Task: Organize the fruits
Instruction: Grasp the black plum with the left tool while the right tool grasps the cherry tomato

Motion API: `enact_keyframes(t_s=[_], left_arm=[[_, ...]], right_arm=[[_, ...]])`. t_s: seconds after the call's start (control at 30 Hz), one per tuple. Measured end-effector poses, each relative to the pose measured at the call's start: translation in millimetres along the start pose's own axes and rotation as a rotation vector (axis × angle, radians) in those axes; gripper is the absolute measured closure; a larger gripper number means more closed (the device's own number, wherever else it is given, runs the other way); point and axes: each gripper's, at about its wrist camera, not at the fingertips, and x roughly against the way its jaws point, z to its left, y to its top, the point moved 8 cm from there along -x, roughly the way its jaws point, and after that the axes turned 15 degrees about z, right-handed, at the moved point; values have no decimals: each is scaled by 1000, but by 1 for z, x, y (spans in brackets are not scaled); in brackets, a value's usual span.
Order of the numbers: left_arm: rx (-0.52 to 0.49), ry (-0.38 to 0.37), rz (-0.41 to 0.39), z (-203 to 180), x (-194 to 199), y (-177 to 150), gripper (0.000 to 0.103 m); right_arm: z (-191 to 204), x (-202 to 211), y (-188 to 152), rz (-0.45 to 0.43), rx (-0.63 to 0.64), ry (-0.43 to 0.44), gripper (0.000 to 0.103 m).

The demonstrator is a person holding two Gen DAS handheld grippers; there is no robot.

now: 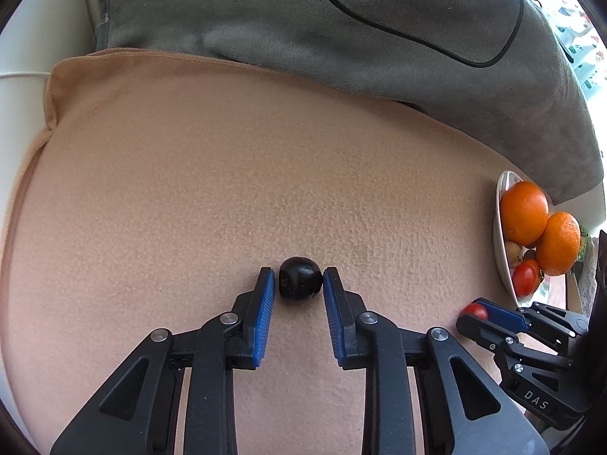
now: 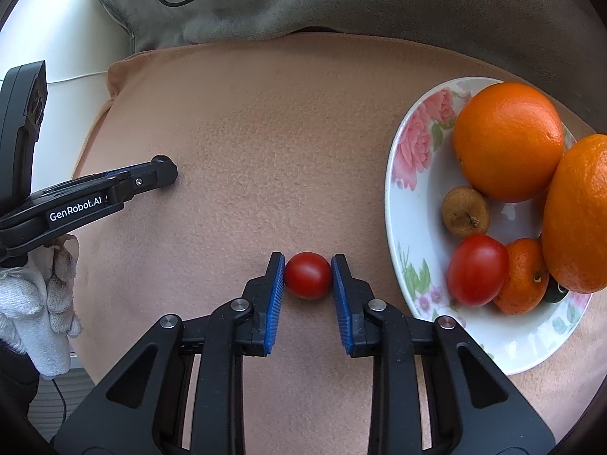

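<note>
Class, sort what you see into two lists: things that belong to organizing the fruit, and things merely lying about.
Belongs to the job:
- dark fruit, in the left gripper
- small tomato, in the right gripper
- plate
- oranges
- plated tomato

Lying about:
- grey blanket
- black cable
- tan cloth

Left tool (image 1: 299, 278): pads pressed on dark round fruit (image 1: 299, 276), resting on tan cloth (image 1: 227, 170) | Right tool (image 1: 474, 313): clamped on small red tomato (image 1: 474, 310) | Plate (image 1: 500, 250), right edge: 2 oranges (image 1: 525, 208), 1 tomato (image 1: 525, 278) | Grey blanket (image 1: 341, 30) behind.
</note>
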Motion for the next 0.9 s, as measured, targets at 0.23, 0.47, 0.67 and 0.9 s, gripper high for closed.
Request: enact_keyframes(t_s=[0.23, 0.47, 0.67, 0.9], left_arm=[[-10, 8, -3, -10, 0, 1, 81], [-8, 5, -5, -9, 4, -2, 81], [-16, -2, -14, -1, 20, -5, 81], [-42, -24, -28, 3, 43, -6, 81]], right_arm=[[2, -1, 2, 1, 6, -3, 77], [3, -1, 1, -1, 5, 4, 77], [7, 8, -2, -16, 10, 13, 77], [5, 30, -10, -55, 15, 31, 77]])
